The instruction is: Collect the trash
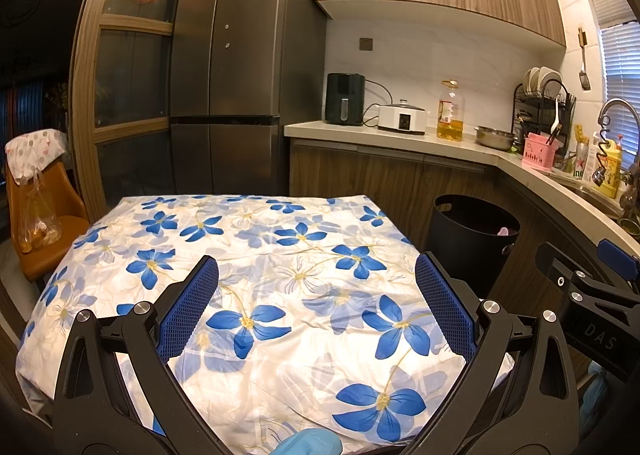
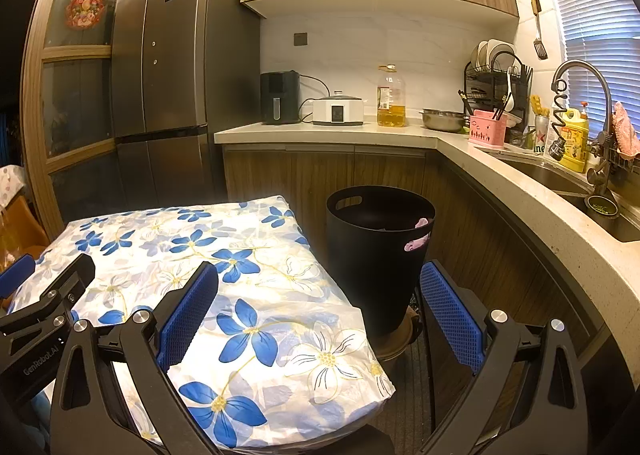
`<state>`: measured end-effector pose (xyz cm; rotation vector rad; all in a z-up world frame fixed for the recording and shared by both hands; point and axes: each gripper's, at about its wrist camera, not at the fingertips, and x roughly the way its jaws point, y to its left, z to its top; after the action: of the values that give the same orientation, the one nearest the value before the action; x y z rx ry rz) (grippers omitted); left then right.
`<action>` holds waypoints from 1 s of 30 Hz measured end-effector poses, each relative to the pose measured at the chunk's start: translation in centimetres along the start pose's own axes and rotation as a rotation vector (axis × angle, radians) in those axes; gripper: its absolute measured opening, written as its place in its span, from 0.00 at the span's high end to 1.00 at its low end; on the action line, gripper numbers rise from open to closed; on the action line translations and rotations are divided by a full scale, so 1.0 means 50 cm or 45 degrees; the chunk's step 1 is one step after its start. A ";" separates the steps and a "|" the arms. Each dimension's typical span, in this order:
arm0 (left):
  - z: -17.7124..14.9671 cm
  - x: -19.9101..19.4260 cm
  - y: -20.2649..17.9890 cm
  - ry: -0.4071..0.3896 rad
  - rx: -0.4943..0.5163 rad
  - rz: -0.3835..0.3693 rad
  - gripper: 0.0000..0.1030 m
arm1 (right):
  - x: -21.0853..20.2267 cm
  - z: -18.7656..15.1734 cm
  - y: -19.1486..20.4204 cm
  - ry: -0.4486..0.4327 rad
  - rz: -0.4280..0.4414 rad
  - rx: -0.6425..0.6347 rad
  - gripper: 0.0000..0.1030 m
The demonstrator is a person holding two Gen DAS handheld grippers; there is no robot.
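A black trash bin [image 1: 472, 239] stands on the floor right of the table; it also shows in the right wrist view [image 2: 380, 247], with pink and pale scraps [image 2: 418, 235] at its rim. The table carries a white cloth with blue flowers [image 1: 248, 279], seen too in the right wrist view [image 2: 224, 287]; no loose trash shows on it. My left gripper [image 1: 316, 307] is open and empty above the cloth's near half. My right gripper [image 2: 320, 315] is open and empty over the table's right edge, just short of the bin.
A grey fridge [image 1: 236, 67] stands behind the table. The counter [image 2: 500, 159] wraps around the right with an air fryer [image 2: 280, 97], oil bottle [image 2: 390, 99], steel bowl [image 2: 442, 119], dish rack and sink [image 2: 568, 179]. An orange chair [image 1: 36, 223] with a plastic bag stands at left.
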<state>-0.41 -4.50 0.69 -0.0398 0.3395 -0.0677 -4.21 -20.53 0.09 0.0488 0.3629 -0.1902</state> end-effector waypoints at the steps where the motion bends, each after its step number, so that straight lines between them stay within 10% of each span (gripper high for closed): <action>1: 0.000 0.000 0.000 0.000 0.000 0.001 0.06 | 0.000 0.000 0.000 0.000 0.000 0.001 0.06; 30: -0.004 0.000 -0.006 0.001 0.001 -0.003 0.06 | 0.001 -0.001 -0.004 0.001 -0.002 0.007 0.06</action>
<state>-0.48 -4.79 0.53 -0.0395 0.3405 -0.0699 -4.22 -20.75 0.01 0.0541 0.3634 -0.1926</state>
